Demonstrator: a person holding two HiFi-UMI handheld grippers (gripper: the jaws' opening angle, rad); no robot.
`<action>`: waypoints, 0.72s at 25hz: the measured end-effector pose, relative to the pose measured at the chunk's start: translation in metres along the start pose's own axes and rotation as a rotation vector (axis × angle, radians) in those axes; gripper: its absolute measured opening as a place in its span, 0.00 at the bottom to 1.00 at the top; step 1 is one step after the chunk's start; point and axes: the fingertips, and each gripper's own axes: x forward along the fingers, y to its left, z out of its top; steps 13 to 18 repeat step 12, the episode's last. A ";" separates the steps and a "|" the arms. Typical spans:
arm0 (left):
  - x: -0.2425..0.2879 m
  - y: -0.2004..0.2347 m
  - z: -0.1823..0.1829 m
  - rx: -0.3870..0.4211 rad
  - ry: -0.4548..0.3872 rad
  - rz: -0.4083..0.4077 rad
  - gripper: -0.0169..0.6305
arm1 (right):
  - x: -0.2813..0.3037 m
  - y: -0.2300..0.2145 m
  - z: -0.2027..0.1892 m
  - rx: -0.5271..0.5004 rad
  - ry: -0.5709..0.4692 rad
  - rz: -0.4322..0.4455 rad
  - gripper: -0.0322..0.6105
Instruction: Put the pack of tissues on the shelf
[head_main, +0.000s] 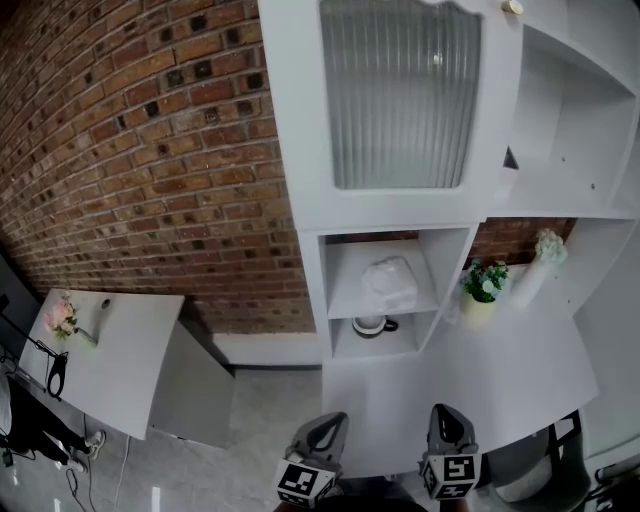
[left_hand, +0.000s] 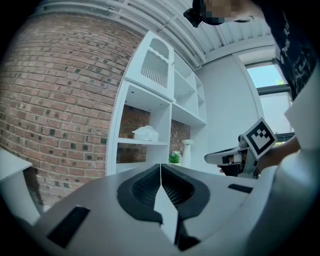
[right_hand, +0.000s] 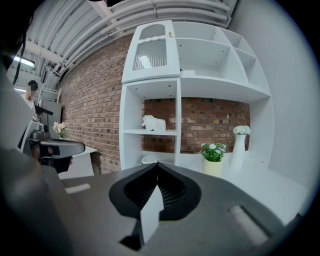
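Note:
The pack of tissues (head_main: 390, 283) is a white crinkled bundle lying on the middle shelf of the white shelf unit (head_main: 308, 260), in the open compartment under the glass door. It also shows in the left gripper view as the pack of tissues (left_hand: 145, 133) and in the right gripper view as the pack of tissues (right_hand: 154, 122). My left gripper (head_main: 328, 427) and right gripper (head_main: 446, 416) hang side by side low in the head view, well in front of the shelf. Both are shut with nothing between their jaws, as the left gripper (left_hand: 160, 165) and the right gripper (right_hand: 157, 164) show in their own views.
A cup (head_main: 373, 325) sits in the compartment below the tissues. A small potted plant (head_main: 484, 282) and a white vase (head_main: 540, 262) stand on the white counter (head_main: 500, 375). A ribbed glass door (head_main: 400, 95) closes the upper cabinet. A white desk (head_main: 120, 355) with pink flowers (head_main: 62, 318) stands left by the brick wall.

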 end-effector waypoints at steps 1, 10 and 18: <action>0.001 0.000 -0.001 -0.006 0.004 -0.001 0.04 | 0.001 0.000 0.000 -0.001 -0.001 -0.001 0.06; 0.003 0.006 -0.003 -0.012 0.029 0.018 0.04 | 0.007 0.000 -0.011 -0.071 0.020 -0.025 0.06; 0.004 0.007 -0.003 -0.017 0.024 0.017 0.04 | 0.009 0.000 -0.012 -0.072 0.025 -0.024 0.06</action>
